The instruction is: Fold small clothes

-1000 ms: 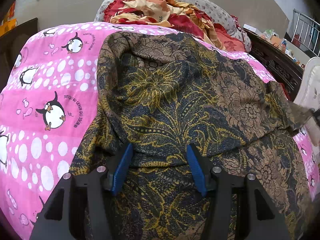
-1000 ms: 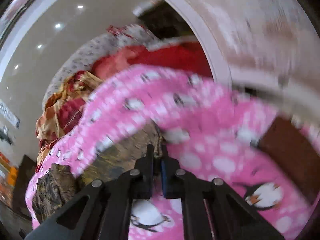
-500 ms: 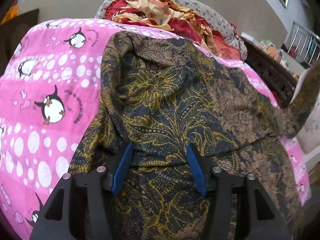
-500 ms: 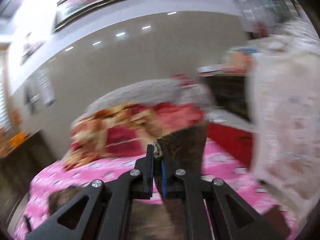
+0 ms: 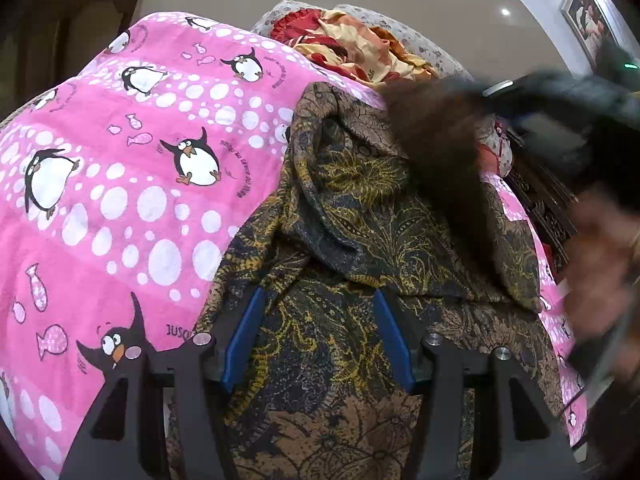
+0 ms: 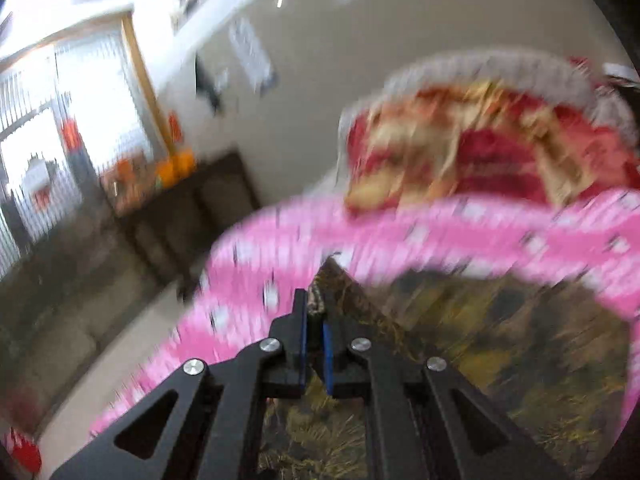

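Observation:
A dark batik cloth [image 5: 360, 208] with yellow and brown flower print lies rumpled on a pink penguin blanket [image 5: 120, 200]. My left gripper [image 5: 318, 336] sits low over its near part. Its jaws are opening, the blue pads stand apart, and cloth lies between them. My right gripper [image 6: 315, 332] is shut on a corner of the same cloth [image 6: 500, 340]. In the left wrist view the right gripper [image 5: 486, 94] is a dark blur at the upper right, dragging a brown flap [image 5: 436, 140] across the spread cloth. A blurred hand [image 5: 600, 264] shows at the right edge.
A heap of red and yellow clothes [image 5: 360, 52] lies on a flowered pillow at the far end of the bed [image 6: 480, 152]. Dark wooden furniture [image 5: 548, 200] stands to the right of the bed, and a dark cabinet [image 6: 192, 208] stands by the wall and a bright window.
My right gripper has swung fast from the bed's right side over the cloth, carrying its corner, and now shows in the left wrist view. The left gripper has rolled and shifted a little.

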Tool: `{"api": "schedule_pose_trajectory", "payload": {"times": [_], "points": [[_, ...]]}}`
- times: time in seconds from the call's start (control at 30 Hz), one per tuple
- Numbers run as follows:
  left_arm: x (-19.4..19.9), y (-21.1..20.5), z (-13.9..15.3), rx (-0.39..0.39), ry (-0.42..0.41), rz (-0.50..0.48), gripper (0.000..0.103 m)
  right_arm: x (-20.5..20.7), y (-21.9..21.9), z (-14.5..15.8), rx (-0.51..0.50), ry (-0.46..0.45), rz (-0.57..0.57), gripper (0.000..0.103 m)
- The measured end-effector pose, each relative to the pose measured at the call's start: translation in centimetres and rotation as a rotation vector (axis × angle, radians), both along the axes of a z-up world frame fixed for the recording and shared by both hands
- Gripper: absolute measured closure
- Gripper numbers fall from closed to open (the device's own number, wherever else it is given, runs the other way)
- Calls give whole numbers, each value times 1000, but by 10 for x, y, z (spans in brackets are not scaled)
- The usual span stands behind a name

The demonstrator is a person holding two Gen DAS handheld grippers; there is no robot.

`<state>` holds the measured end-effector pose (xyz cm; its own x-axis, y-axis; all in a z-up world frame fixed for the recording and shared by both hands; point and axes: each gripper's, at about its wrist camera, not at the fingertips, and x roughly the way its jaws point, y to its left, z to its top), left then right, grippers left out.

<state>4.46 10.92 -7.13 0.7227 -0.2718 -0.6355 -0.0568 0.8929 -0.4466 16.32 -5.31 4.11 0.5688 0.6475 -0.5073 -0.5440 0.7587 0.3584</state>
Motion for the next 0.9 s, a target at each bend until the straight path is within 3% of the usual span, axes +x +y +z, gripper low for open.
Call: {"api": "schedule_pose_trajectory", "payload": {"times": [0.1, 0.13, 0.17, 0.2, 0.23, 0.37, 0.43, 0.57, 0.6, 0.63, 0.67, 0.77, 0.83, 0.87, 0.9], "points": [[2, -2, -1, -6, 3, -6, 65, 0, 33, -57, -86, 100, 70, 97], [3, -3, -2, -6, 4, -7, 65, -3, 40, -72, -122, 121, 91, 91], [2, -2, -1, -6, 4, -8, 64, -7, 42, -83, -152, 141, 108, 84], [3, -3, -1, -5, 4, -9, 64, -7, 44, -89, -157, 167, 128, 61], [2, -2, -2, -5, 4, -9, 64, -11, 40, -91, -148, 185, 143, 48], [-1, -2, -1, -9, -1, -5, 64, -33, -5, -71, -126, 143, 145, 48], [-2, -4, 5, 17, -4, 14, 64, -43, -49, -60, -148, 102, 70, 48], [2, -16, 45, 129, -137, 28, 64, -55, -134, -49, -165, 59, -115, 50], [9, -23, 54, 155, -164, 7, 64, -59, -165, -50, -174, 47, -198, 59], [17, -29, 59, 169, -175, -9, 64, -61, -188, -51, -180, 50, -264, 74], [30, -35, 64, 176, -180, -34, 64, -61, -212, -54, -175, 64, -326, 79], [88, -49, 51, 138, -66, -86, 66, -48, -257, -62, -208, 104, -462, 88], [111, -56, 28, 222, 49, -67, 82, -40, -267, -65, -209, 108, -449, 90], [113, -58, 17, 271, 91, -49, 99, -34, -266, -70, -213, 115, -426, 90], [110, -59, 2, 305, 105, -44, 100, -27, -262, -77, -235, 130, -410, 90]]}}
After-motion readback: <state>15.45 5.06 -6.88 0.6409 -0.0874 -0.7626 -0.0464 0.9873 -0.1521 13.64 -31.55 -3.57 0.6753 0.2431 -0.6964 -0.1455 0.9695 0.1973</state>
